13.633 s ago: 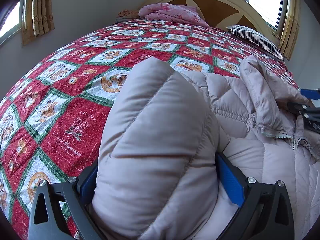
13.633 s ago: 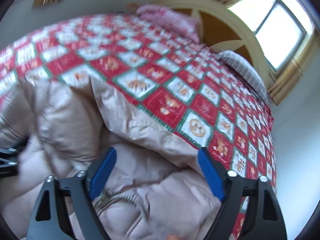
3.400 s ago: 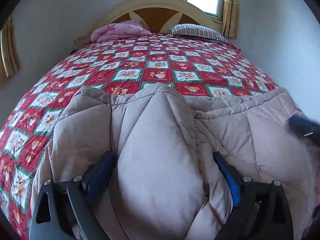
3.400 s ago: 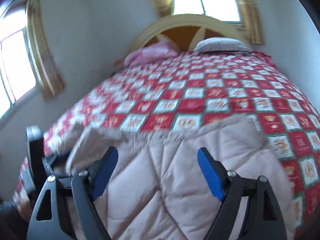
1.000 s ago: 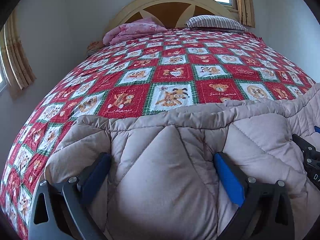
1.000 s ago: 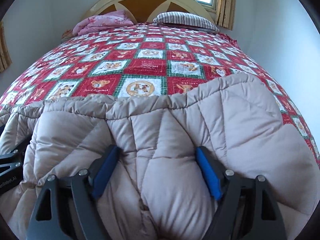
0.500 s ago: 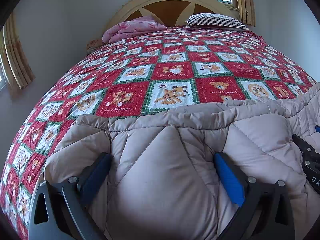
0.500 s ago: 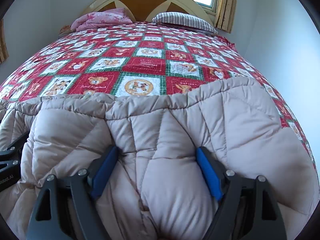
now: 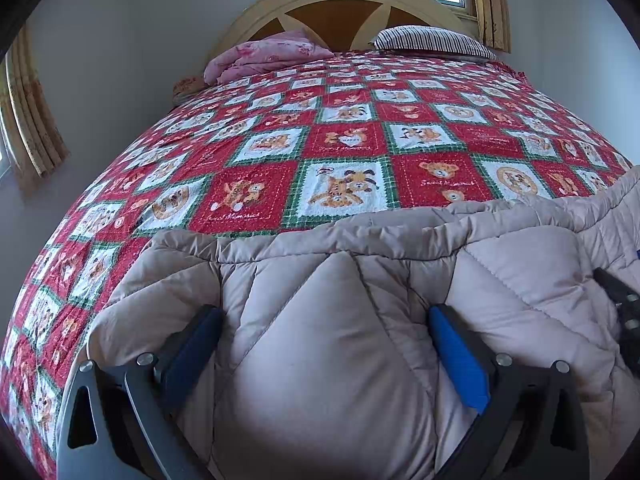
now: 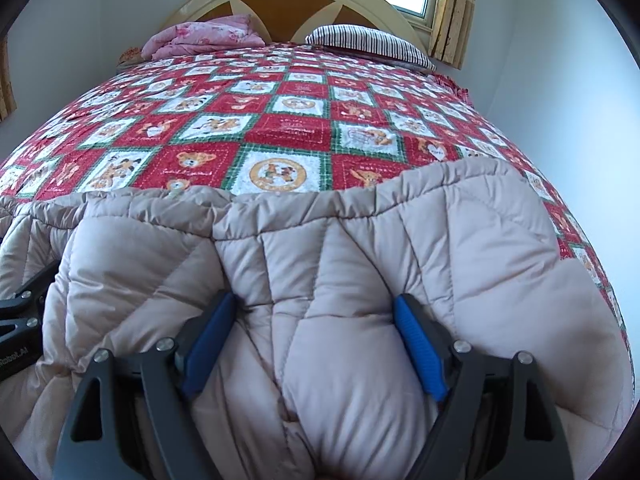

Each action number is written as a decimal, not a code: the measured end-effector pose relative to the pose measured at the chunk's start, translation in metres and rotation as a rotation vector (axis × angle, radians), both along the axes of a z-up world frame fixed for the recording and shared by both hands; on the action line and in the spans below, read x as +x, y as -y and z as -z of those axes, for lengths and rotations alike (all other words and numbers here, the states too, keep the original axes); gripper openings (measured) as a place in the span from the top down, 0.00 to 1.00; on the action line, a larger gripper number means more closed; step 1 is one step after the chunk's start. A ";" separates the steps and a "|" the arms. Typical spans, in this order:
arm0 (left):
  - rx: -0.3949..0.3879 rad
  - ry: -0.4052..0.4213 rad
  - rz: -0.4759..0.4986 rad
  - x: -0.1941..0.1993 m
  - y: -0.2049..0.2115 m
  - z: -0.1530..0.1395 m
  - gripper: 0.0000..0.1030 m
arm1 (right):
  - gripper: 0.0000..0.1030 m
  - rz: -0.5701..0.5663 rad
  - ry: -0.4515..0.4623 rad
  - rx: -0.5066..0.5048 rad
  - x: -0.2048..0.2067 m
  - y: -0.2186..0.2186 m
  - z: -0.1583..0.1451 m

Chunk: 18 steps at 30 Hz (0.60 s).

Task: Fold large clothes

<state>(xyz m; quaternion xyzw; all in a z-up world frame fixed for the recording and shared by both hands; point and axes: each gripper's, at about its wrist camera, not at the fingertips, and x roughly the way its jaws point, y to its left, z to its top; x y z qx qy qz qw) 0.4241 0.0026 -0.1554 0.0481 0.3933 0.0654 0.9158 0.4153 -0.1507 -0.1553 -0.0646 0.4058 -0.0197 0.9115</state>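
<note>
- Quilted beige puffer coat (image 9: 400,280) lies folded in a thick bundle at the foot of the bed (image 9: 340,140), its far edge running straight across the red bear-patterned bedspread (image 10: 280,120).
- We hold our left tool (image 9: 324,352) with its blue pads (image 9: 460,364) set wide and a fat roll of the coat bulging between them; the padding fills the gap, so we judge it pinched.
- Our right tool (image 10: 312,344) grips the same coat in the same manner, jaws wide around a padded fold.
- We judge the fold well along: sleeves and hood are tucked out of sight and the bundle looks compact. What seems left is one last fold or a smoothing, then letting go.
- Beyond the coat, the bedspread is bare up to a pink bundle of bedding (image 9: 264,56) and a striped pillow (image 10: 368,44) at the wooden headboard (image 10: 288,4).
- Nothing blocks the way forward; the coat's springy bulk is the main hindrance.
</note>
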 end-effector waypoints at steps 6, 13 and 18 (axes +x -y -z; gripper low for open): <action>-0.003 -0.001 0.000 0.000 0.000 0.000 0.01 | 0.19 0.012 0.029 0.118 -0.022 0.006 -0.032; -0.013 0.003 0.004 -0.001 0.001 0.002 0.01 | 0.15 -0.071 0.071 0.125 -0.052 -0.028 -0.037; -0.014 0.002 0.004 -0.001 0.000 0.001 0.01 | 0.11 -0.048 0.054 0.128 -0.046 -0.023 -0.011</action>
